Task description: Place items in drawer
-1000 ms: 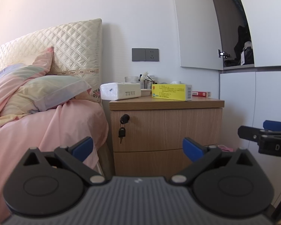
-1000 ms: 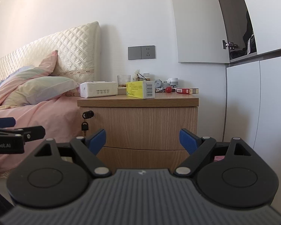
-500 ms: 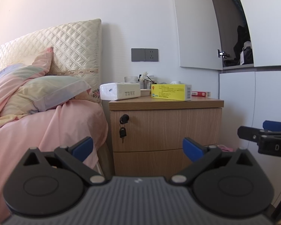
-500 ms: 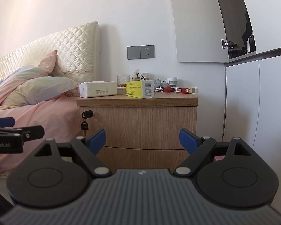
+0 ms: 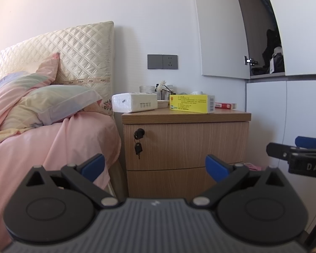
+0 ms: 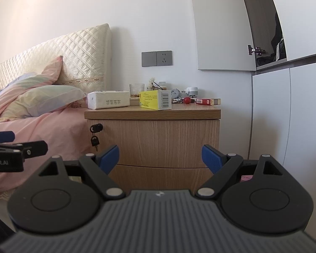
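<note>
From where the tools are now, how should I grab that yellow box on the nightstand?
Grip the yellow box across its narrow thickness, coming from above its barcode end. It lies long and low near the nightstand front edge; the right tool is open.

I am holding my left gripper (image 5: pixel 154 165) level and pointing forward, its jaws standing wide apart and gripping nothing. I am holding my right gripper (image 6: pixel 160 158) alongside at a similar height, also level, its jaws likewise spread wide and carrying nothing.
</note>
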{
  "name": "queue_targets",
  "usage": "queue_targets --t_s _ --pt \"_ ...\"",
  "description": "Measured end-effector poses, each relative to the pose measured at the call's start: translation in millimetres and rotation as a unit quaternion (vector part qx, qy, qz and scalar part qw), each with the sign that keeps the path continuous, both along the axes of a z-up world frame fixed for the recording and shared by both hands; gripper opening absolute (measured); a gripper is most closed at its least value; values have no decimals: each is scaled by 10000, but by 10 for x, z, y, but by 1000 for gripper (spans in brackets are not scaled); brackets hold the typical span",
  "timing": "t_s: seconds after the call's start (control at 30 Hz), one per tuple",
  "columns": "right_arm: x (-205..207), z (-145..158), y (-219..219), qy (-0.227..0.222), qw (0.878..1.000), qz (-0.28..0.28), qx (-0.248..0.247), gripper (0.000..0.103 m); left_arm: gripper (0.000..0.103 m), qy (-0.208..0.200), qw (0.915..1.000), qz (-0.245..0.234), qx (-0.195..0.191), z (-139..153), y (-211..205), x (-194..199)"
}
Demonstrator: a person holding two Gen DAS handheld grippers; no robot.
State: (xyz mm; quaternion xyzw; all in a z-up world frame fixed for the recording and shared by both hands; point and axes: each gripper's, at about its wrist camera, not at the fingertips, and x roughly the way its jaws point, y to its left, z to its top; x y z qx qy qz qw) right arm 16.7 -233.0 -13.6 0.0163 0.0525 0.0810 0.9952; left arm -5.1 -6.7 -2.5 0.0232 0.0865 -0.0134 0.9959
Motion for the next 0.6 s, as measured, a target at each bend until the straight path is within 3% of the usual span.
queue_targets --t_s 0.6 --pt "-37 -8 -43 -17 10000 -30 89 87 103 9 10000 -3 29 6 -17 -1"
